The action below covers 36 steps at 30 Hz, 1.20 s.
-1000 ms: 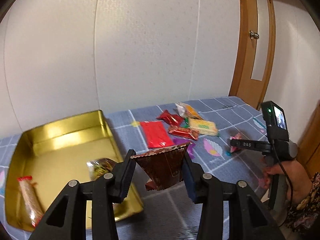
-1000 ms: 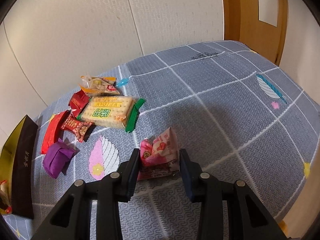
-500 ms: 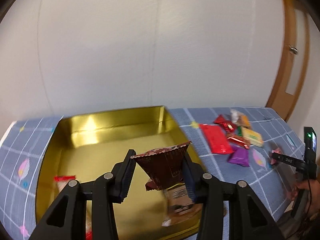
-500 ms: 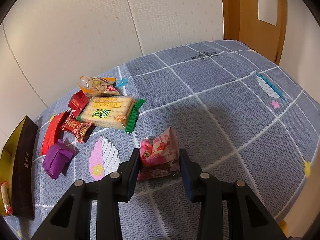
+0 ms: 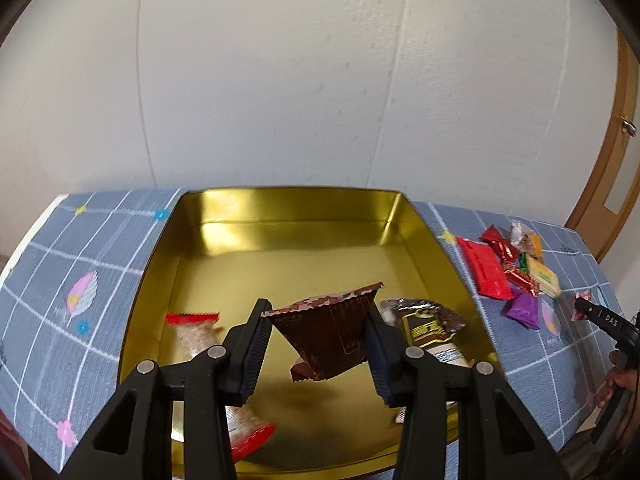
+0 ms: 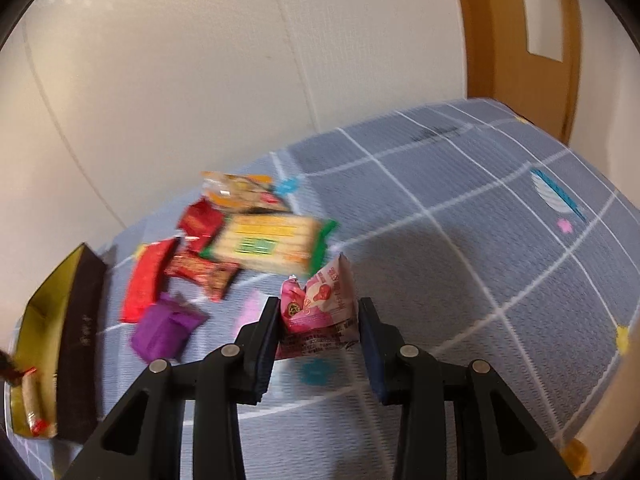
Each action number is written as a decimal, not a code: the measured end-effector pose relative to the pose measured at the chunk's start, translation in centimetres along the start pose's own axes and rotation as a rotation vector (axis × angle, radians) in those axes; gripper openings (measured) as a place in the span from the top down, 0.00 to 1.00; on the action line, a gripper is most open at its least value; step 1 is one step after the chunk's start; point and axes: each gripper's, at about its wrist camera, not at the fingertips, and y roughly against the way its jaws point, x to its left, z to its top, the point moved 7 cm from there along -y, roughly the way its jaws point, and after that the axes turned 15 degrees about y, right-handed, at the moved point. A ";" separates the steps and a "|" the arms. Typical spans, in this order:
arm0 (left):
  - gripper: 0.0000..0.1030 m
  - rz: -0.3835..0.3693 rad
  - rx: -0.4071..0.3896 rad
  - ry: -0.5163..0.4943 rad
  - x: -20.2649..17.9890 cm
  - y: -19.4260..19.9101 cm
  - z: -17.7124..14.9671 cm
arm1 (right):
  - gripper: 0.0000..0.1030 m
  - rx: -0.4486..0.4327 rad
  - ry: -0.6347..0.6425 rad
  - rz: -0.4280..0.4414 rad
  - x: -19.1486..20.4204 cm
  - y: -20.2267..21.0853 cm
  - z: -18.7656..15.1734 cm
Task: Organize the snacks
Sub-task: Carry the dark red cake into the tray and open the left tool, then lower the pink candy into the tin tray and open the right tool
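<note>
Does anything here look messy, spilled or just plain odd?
Nothing looks damaged or spilled. The loose snacks lie in an untidy, overlapping heap on the tablecloth beside the gold tin, which holds only a few packets.

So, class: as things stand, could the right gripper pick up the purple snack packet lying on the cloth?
Probably not yet. The right gripper is shut on a pink packet, so its jaws are occupied. The purple packet itself lies uncovered on the cloth nearby.
</note>
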 end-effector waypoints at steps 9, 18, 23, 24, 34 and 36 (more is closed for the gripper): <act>0.56 0.022 0.104 0.082 2.7 -1.2 -1.0 | 0.63 -0.057 0.028 0.092 3.6 1.1 1.2; 0.56 0.079 0.163 0.064 3.9 -2.1 -2.1 | 0.63 -0.124 0.104 0.211 9.3 2.7 2.2; 0.56 0.146 0.154 0.057 5.3 -2.0 -2.1 | 0.63 -0.141 0.140 0.256 12.1 3.1 2.4; 0.56 0.165 0.146 0.059 5.7 -1.9 -2.0 | 0.63 -0.142 0.143 0.263 12.4 3.1 2.4; 0.50 0.074 0.019 0.153 6.7 1.6 -0.2 | 0.63 -0.162 0.201 0.336 15.4 3.6 2.1; 0.50 0.051 -0.022 0.178 6.8 2.4 0.3 | 0.63 -0.172 0.223 0.357 16.5 3.9 2.0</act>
